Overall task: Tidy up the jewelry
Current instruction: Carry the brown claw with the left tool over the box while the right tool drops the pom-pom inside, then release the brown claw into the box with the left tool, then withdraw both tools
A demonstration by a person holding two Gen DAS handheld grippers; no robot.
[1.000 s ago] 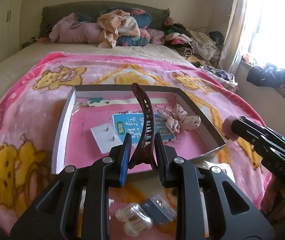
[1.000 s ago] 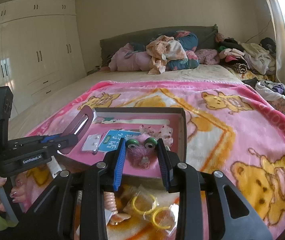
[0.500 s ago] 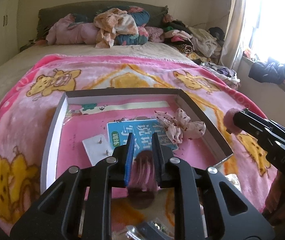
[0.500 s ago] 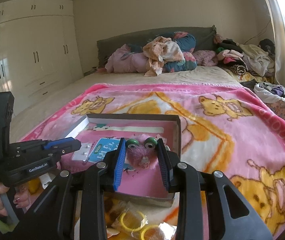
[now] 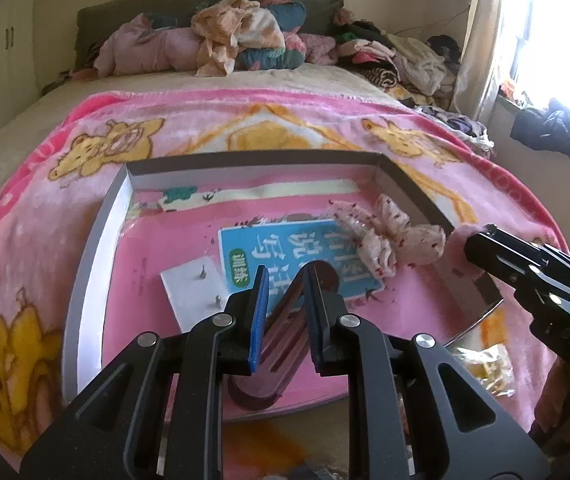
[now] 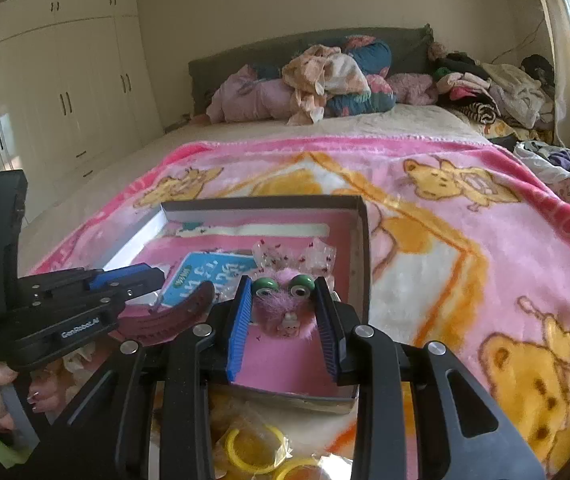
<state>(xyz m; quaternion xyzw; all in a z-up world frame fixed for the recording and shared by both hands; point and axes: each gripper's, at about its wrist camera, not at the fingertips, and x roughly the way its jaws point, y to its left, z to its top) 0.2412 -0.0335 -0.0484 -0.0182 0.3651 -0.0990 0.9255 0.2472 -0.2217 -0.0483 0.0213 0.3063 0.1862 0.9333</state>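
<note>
- The left gripper [image 5: 285, 312] is clamping a dark maroon plastic claw hair clip [image 5: 273, 344] between its blue-padded fingers, with the clip lying low over the near floor of the shallow grey-walled cardboard box with a pink lining [image 5: 93, 240].
- The right gripper [image 6: 285, 320] is gripping a fuzzy pink hair accessory with two green googly eyes [image 6: 283, 304], hanging over the box's near right corner.
- Inside the box, a blue printed card with white characters [image 5: 293, 252], a white earring card with small studs [image 5: 197, 292] and a sheer cream bow speckled with red [image 5: 385, 240] are lying on the lining.
- The box is sitting on a pink bear-print fleece blanket [image 6: 465, 240]; yellow ring-shaped bands in clear packets [image 6: 257, 448] are waiting outside it, near the front wall.
- Judged step: both tools appear to be delivering their items into the box, with neither item released yet.
- Judged next move: each calls for lowering until the item is resting on bare lining, then parting the fingers. The left should be avoiding the earring card; the right should be clearing the bow.
</note>
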